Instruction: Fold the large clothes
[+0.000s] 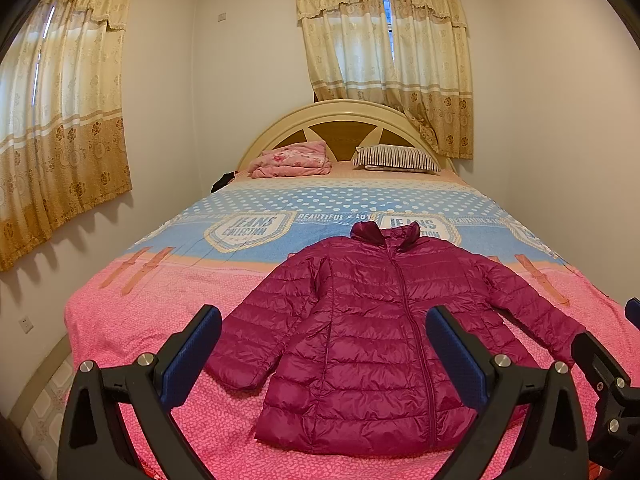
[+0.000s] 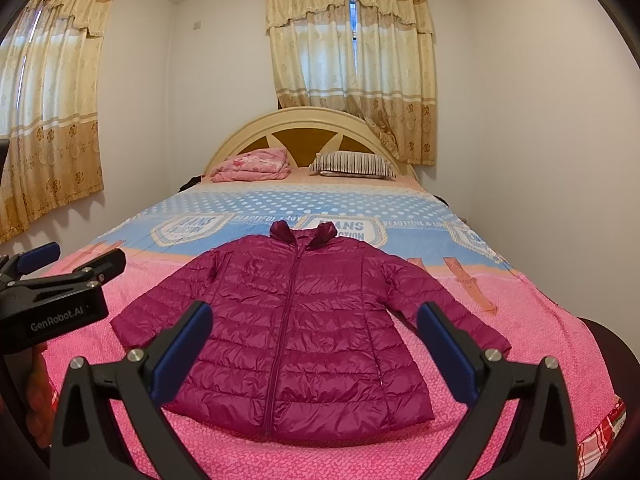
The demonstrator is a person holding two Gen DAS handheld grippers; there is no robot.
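A magenta quilted puffer jacket (image 1: 360, 332) lies flat and zipped on the bed, collar toward the headboard, sleeves spread to both sides; it also shows in the right wrist view (image 2: 304, 328). My left gripper (image 1: 324, 348) is open and empty, held above the jacket's hem near the foot of the bed. My right gripper (image 2: 316, 344) is open and empty, also above the hem. The left gripper (image 2: 52, 276) shows at the left edge of the right wrist view, and the right gripper's body (image 1: 612, 376) shows at the right edge of the left wrist view.
The bed has a pink and blue cover (image 1: 168, 320) and a cream headboard (image 1: 344, 110). A folded pink blanket (image 1: 292, 160) and a striped pillow (image 1: 400, 158) lie at its head. Walls stand close on both sides, with curtains (image 1: 388, 60) behind.
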